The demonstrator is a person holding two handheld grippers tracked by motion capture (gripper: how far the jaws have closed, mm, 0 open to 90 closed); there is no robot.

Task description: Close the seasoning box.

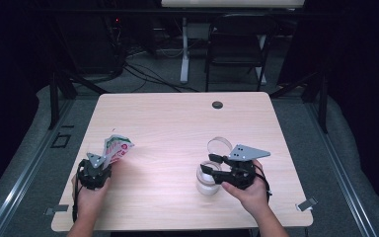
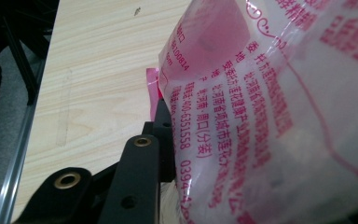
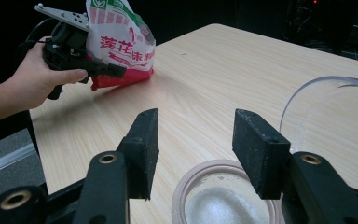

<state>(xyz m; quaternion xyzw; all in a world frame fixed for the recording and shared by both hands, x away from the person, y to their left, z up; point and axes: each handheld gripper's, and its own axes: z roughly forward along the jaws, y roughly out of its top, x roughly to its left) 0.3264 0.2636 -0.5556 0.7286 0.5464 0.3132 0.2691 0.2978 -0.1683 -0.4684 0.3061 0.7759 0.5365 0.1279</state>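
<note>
Roughly, biggest first: wooden table (image 1: 177, 123), most of its top bare, a small dark grommet (image 1: 217, 104) near the far edge. Folding chair (image 1: 237, 47) and cables on the floor behind, not relevant.

Bag (image 1: 114, 149) of white powder with red print sits at the table's left side, its bottom edge touching the top, tilted and leaning toward the middle. Left gripper (image 1: 98, 165) is clamped on it, jaws narrow around the film; the left gripper view has the plastic pressed flat against the near jaw. Right gripper view confirms: bag (image 3: 119, 46) pinched, hand (image 3: 32, 84) behind it.

Jar (image 1: 208, 178), clear, with white grains at the bottom, stands near the right front of the table. A clear lid or curved plastic piece (image 1: 219, 144) lies just beyond it. Right gripper (image 1: 217, 165) hovers over the jar mouth, jaws wide, nothing between the pads; rim (image 3: 223, 196) sits right below them.

Step in hand looks like bringing the bag over to pour into the jar. To do it well:
- keep the pinch high on the bag so the opening stays free, can't tell from here where the opening is
- lift before crossing, don't drag, film is slack and will fold
- right gripper should close on the jar wall to steady it first, light jar tips easily
- tilt slowly over the rim, powder dumps in a rush.
</note>
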